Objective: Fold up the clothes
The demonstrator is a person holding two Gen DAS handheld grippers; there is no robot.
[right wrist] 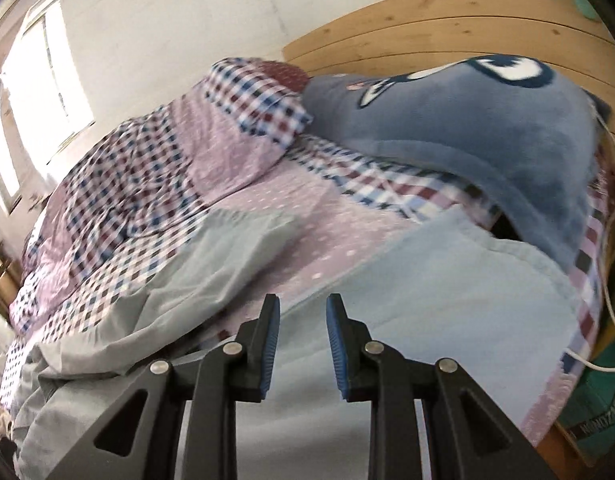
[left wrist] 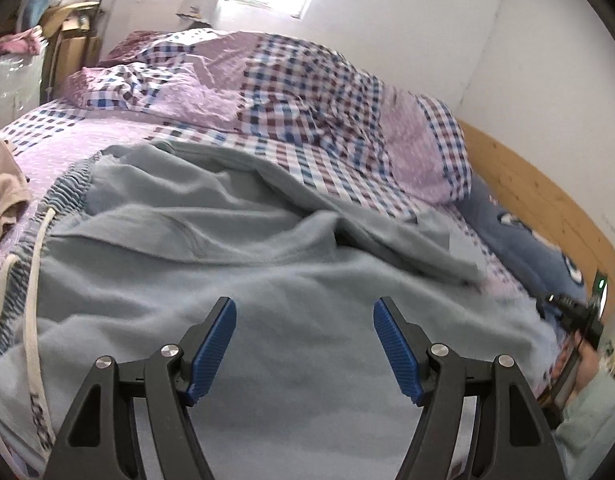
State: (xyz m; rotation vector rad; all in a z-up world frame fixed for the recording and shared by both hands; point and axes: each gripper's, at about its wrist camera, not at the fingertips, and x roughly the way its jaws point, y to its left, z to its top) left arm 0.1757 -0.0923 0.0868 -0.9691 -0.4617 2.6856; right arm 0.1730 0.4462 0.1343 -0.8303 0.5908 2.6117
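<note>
Pale blue-grey sweatpants lie spread across the bed, with the gathered waistband and a white drawstring at the left. My left gripper hovers over the seat of the pants, jaws wide open and holding nothing. In the right wrist view the two legs fan apart over the pink sheet. My right gripper hangs above the nearer leg, its blue pads a narrow gap apart with nothing between them.
A checked purple quilt is heaped at the back of the bed. A blue plush pillow leans on the wooden headboard. A beige garment lies at the left edge. A white cable runs down the right side.
</note>
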